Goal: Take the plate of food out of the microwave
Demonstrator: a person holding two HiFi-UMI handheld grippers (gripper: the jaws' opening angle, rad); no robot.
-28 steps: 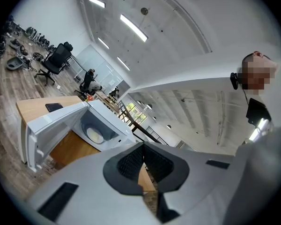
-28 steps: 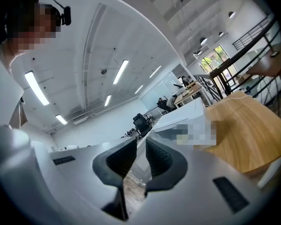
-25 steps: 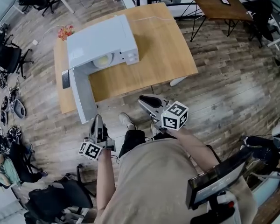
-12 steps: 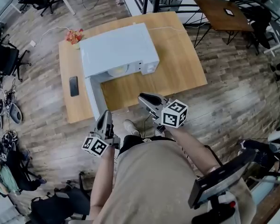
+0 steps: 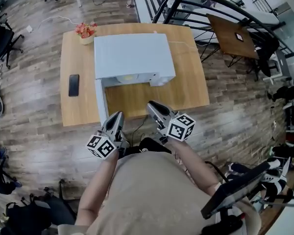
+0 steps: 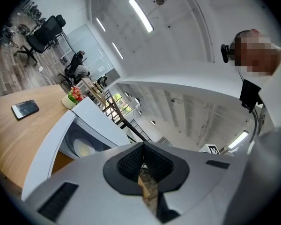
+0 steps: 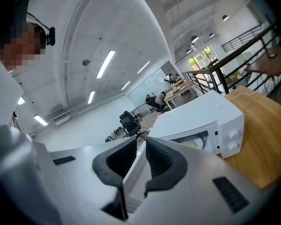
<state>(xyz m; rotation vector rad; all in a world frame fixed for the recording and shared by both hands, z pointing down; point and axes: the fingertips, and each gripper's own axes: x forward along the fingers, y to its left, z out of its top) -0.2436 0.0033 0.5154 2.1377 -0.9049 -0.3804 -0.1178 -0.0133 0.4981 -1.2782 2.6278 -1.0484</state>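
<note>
A white microwave point(image 5: 132, 57) stands on the wooden table point(image 5: 186, 87), its door point(image 5: 101, 103) swung open toward me on the left. Inside it lies a pale plate of food point(image 5: 129, 77), also seen in the left gripper view point(image 6: 84, 148) and the right gripper view point(image 7: 193, 144). My left gripper point(image 5: 116, 117) hangs at the table's near edge beside the door's end, jaws shut and empty point(image 6: 143, 156). My right gripper point(image 5: 153, 105) is over the near edge, right of the door; its pads are all but closed with nothing between them point(image 7: 140, 146).
A black phone point(image 5: 74, 84) lies on the table left of the microwave. A pot of red flowers point(image 5: 86, 31) stands at the far left corner. Black railings point(image 5: 196, 4) and a second table point(image 5: 232, 31) are behind; office chairs are at the left.
The table and microwave have come closer and now sit straight ahead. Both grippers have moved forward to the table's near edge. Neither jaw has changed.
</note>
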